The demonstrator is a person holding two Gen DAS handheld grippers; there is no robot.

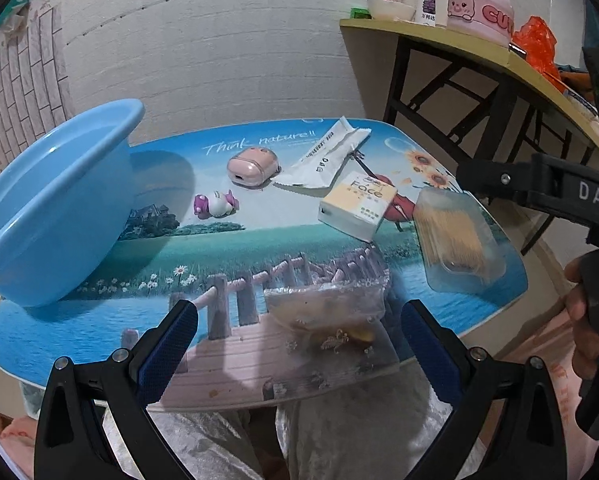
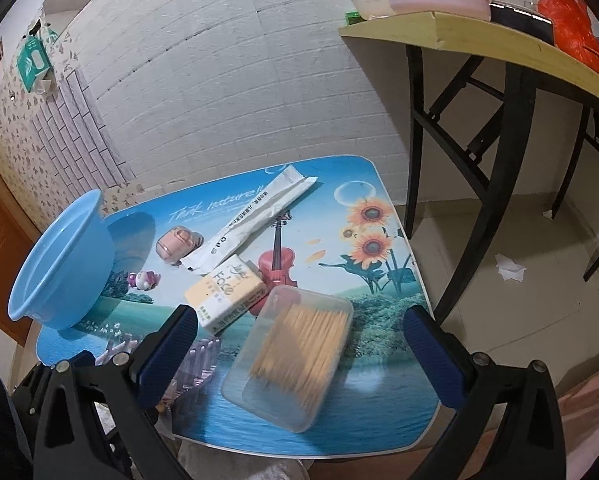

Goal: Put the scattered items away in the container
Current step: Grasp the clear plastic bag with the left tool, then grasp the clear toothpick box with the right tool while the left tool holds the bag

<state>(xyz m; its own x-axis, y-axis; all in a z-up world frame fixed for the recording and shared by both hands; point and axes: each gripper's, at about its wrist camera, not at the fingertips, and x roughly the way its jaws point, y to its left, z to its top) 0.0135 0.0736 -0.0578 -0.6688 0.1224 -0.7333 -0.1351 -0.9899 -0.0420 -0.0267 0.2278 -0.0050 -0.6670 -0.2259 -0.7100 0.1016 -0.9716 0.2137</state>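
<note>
Evidently nothing is picked yet; your right gripper (image 2: pixel 299 360) hangs, fingers apart, over the toothpick box (image 2: pixel 289 358) low in frame; lower, clamp it, carry to the basin (image 2: pixel 65 264) at left; left gripper (image 1: pixel 299 354), likewise apart, waits above the clear bag (image 1: pixel 327 312).

Even indoor light, soft shadow beside the blue basin (image 1: pixel 51 204), strong fisheye bending, dark corner vignettes.
</note>
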